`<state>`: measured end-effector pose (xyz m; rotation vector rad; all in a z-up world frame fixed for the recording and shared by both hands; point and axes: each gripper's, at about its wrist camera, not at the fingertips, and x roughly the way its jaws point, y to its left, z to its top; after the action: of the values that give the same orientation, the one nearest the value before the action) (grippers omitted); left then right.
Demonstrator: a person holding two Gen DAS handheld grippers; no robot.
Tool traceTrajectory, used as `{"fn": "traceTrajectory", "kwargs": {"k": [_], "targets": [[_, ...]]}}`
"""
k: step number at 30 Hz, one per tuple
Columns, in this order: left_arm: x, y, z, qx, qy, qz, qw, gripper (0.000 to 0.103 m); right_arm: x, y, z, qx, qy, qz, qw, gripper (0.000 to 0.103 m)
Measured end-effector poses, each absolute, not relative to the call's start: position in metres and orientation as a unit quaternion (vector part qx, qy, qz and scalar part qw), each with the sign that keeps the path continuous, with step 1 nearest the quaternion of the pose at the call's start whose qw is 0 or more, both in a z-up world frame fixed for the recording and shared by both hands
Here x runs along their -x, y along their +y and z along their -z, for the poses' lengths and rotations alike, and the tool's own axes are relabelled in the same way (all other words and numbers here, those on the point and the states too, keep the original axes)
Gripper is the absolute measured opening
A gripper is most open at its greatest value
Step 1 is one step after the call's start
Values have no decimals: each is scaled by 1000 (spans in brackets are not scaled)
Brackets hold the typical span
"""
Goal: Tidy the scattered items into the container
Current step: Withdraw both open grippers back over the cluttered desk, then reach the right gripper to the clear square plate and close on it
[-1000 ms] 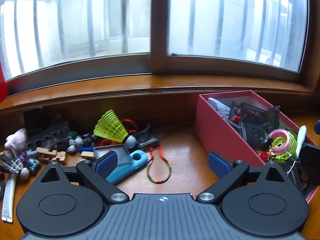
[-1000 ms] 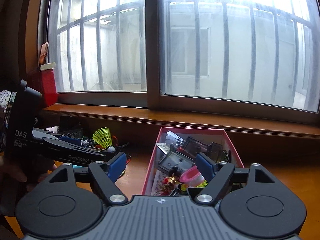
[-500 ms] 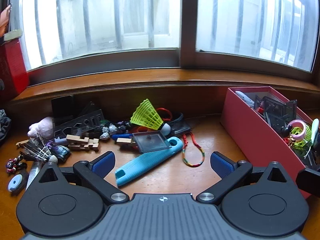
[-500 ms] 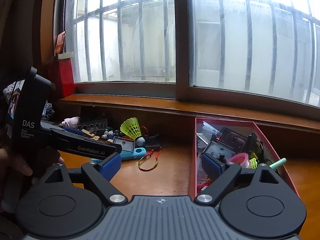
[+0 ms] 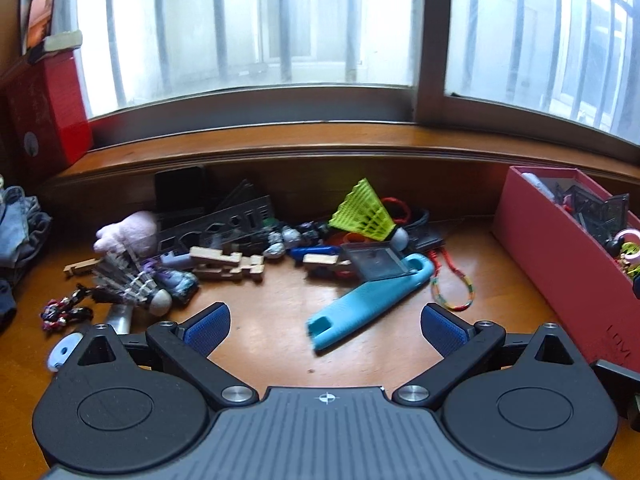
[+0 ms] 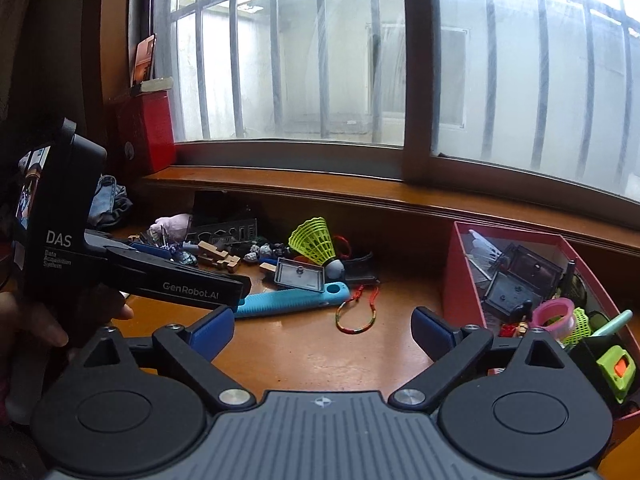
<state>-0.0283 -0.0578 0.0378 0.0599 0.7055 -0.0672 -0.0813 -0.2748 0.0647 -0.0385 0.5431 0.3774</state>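
Observation:
Scattered items lie on the wooden desk: a light blue comb-like handle, a yellow shuttlecock, a beaded string loop, a dark square lid, wooden puzzle pieces and a feather shuttlecock. The red box at the right holds several items. My left gripper is open and empty, just short of the blue handle. My right gripper is open and empty, between the pile and the box.
The left gripper's black body, held by a hand, crosses the left of the right wrist view. A second red box stands on the window ledge at the left. Folded denim cloth lies at the far left. The wooden ledge runs behind the pile.
Both views have swung left: the red box slid towards the right edge and the scattered pile came to the centre. Both grippers stay open and empty.

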Motion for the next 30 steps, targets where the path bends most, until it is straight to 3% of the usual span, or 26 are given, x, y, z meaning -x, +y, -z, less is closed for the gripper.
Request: {"fn": "traceTrajectory", "kwargs": {"k": [14,30], "targets": [[39,35,-12,-14,366,-18,930,103,64,-193,-37,33,306,-227,924,97],[4,55,0,-16,366,3,931,103,19,-171,-22,41,343,-206,915,101]]}}
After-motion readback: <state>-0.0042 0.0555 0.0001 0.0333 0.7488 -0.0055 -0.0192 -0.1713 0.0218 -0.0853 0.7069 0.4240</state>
